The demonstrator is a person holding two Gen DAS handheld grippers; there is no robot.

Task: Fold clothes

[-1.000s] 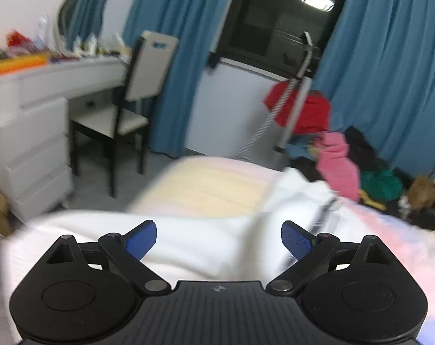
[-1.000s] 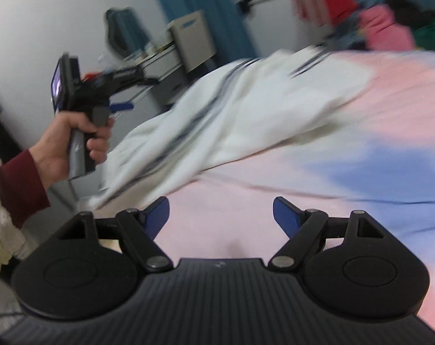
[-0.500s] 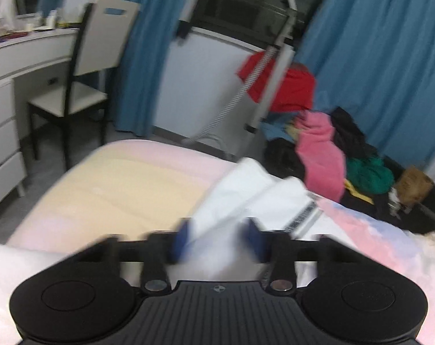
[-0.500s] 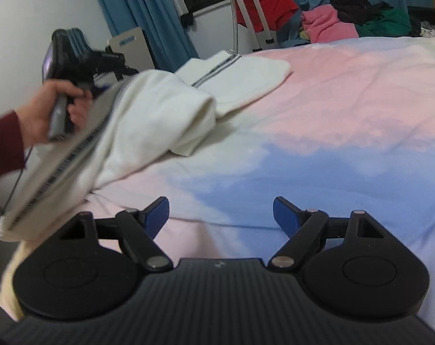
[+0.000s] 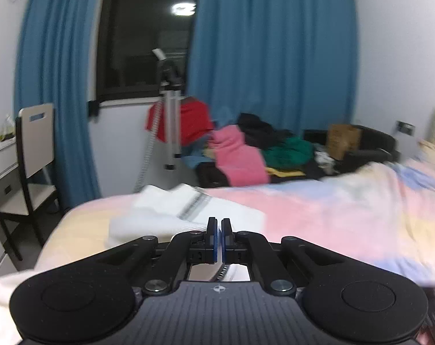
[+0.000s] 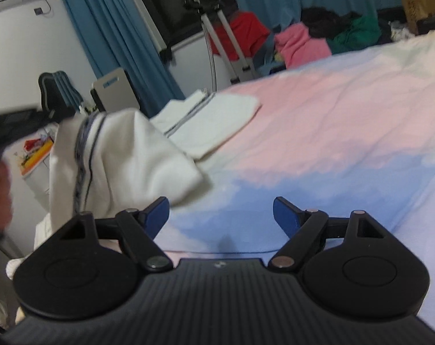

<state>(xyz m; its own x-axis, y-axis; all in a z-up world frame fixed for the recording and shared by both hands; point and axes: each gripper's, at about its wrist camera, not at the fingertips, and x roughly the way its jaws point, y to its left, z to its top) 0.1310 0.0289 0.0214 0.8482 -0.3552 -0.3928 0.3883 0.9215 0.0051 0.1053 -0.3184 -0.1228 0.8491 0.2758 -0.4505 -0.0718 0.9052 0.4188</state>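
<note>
A white garment with dark striped trim (image 6: pixel 206 120) lies on the pastel pink and blue bedspread (image 6: pixel 332 132). Its near part (image 6: pixel 122 155) is lifted and hangs at the left of the right wrist view, under the blurred left hand. In the left wrist view the garment (image 5: pixel 188 210) lies just past my left gripper (image 5: pixel 219 234), whose fingers are pressed together on the striped fabric edge seen beneath them. My right gripper (image 6: pixel 220 215) is open and empty, low over the blue patch of the bed, just right of the lifted fabric.
A pile of red, pink, green and black clothes (image 5: pixel 246 152) lies beyond the bed by the blue curtains (image 5: pixel 269 57). A tripod stand (image 5: pixel 171 120) is by the window. A chair (image 5: pixel 30 149) and white desk stand at the left.
My left gripper has closed on the white garment and lifted its near edge up. The right gripper has stayed open, shifting slightly over the bed.
</note>
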